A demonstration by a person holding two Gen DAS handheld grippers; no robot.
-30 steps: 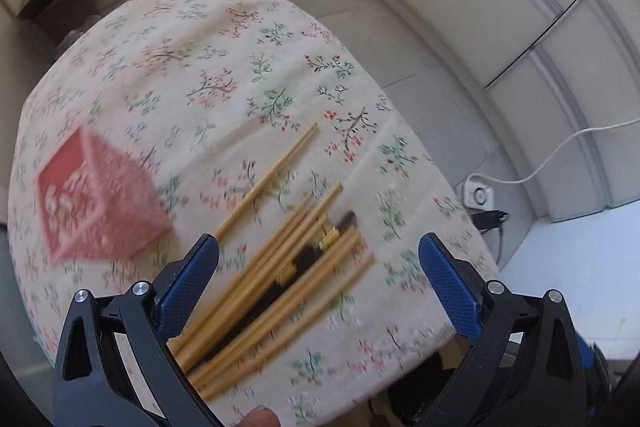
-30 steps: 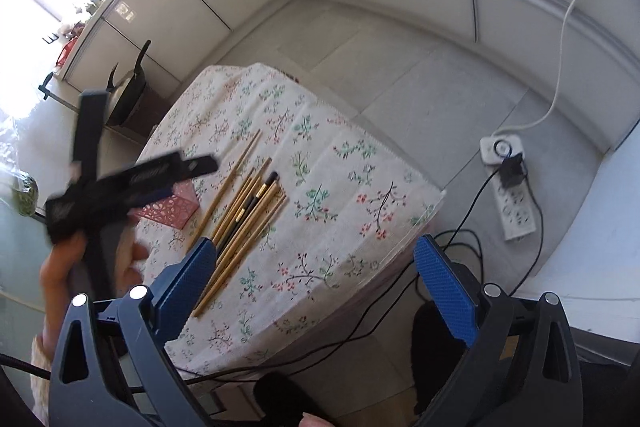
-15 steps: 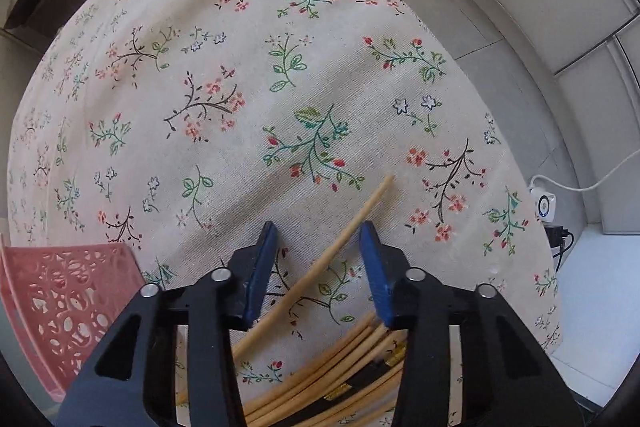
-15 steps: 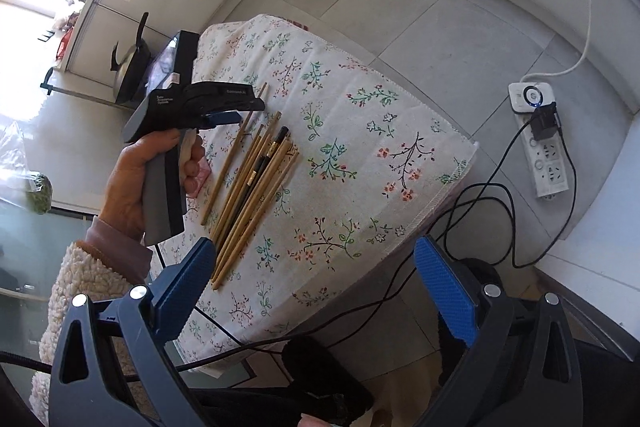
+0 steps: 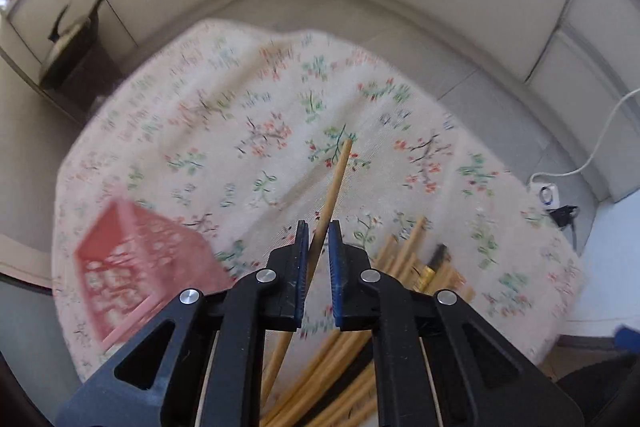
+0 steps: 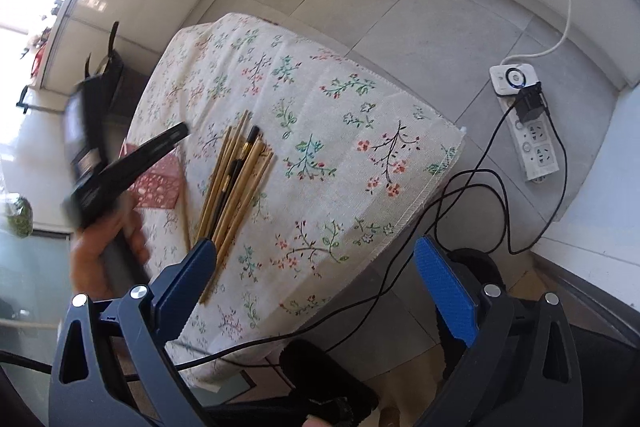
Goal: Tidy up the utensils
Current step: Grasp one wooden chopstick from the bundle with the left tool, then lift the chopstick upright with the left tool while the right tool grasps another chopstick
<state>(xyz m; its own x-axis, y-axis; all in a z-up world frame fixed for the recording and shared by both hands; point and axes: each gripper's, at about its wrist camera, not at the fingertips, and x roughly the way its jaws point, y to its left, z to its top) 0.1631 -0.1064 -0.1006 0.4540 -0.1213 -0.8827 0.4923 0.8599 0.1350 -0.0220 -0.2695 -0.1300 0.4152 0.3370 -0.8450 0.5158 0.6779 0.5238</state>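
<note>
My left gripper (image 5: 318,239) is shut on one wooden chopstick (image 5: 336,179) and holds it above the floral tablecloth (image 5: 256,115), tip pointing forward. A pile of several wooden chopsticks (image 5: 404,259) with a black one lies on the cloth just to the right of it. A pink perforated basket (image 5: 136,259) stands to the left. In the right wrist view the pile (image 6: 236,179) lies mid-table, the basket (image 6: 158,179) beside it, and the left gripper (image 6: 120,163) is above them, blurred. My right gripper (image 6: 316,283) is open and empty, off the table's near edge.
A black pan (image 5: 72,35) sits on a dark stand beyond the table's far left corner. A white power strip (image 6: 524,123) with black cables (image 6: 472,187) lies on the tiled floor to the right of the table.
My left gripper came down over a separate chopstick, closed on it and lifted it off the cloth. My right gripper stayed open and moved little.
</note>
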